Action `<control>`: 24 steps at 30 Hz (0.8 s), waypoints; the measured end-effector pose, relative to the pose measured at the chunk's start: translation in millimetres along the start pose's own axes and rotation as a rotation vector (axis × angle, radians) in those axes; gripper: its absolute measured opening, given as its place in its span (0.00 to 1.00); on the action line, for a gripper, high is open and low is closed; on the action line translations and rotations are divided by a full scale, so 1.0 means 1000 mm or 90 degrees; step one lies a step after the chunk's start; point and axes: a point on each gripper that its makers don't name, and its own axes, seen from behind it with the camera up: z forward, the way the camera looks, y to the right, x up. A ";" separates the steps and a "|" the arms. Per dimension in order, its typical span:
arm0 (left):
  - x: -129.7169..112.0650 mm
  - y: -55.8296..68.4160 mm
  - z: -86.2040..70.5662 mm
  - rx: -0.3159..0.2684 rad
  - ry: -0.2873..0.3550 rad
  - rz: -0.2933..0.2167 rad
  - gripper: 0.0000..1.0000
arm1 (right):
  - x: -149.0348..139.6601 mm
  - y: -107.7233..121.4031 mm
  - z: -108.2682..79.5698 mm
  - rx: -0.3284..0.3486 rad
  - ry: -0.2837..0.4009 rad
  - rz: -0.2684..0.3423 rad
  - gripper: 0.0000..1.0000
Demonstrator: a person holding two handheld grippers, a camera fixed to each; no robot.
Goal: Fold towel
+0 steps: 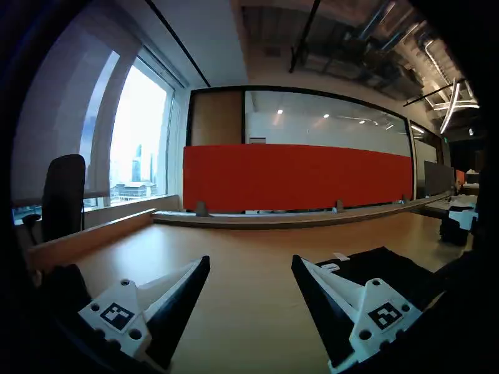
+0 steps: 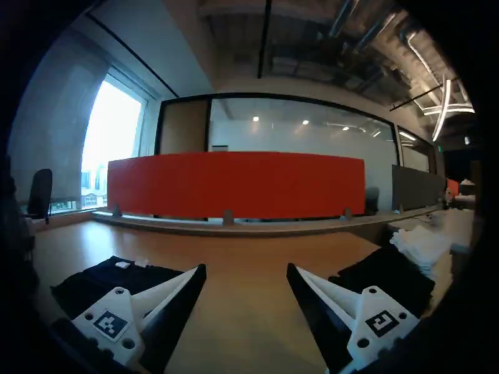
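On the wooden desk (image 1: 249,324) a black towel (image 1: 387,260) lies just right of the left tool (image 1: 249,258), whose fingers are spread with nothing between them; the right tool (image 2: 246,267) is likewise spread and empty, with that towel to its left; to its right sit a dark cloth pile (image 2: 390,274) and stacked white towels (image 2: 424,243); a red partition (image 2: 237,184) edges the desk.

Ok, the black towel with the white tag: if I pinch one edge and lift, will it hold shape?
Probably floppy: the black towel lies flat and rumpled on the table, so a lifted edge would likely droop. It looks thin, so probably light. Pushed on that smooth wood, it may slide or bunch up.
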 end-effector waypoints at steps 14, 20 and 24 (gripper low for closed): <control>0.085 0.009 -0.004 -0.013 0.008 0.022 0.97 | 0.088 0.002 -0.003 -0.009 0.000 -0.006 1.00; 0.133 0.008 -0.007 -0.013 0.010 0.032 0.97 | 0.140 0.005 -0.006 -0.013 0.008 -0.010 1.00; 0.155 0.007 -0.008 -0.012 0.007 0.030 0.97 | 0.165 0.007 -0.005 -0.016 0.013 -0.008 1.00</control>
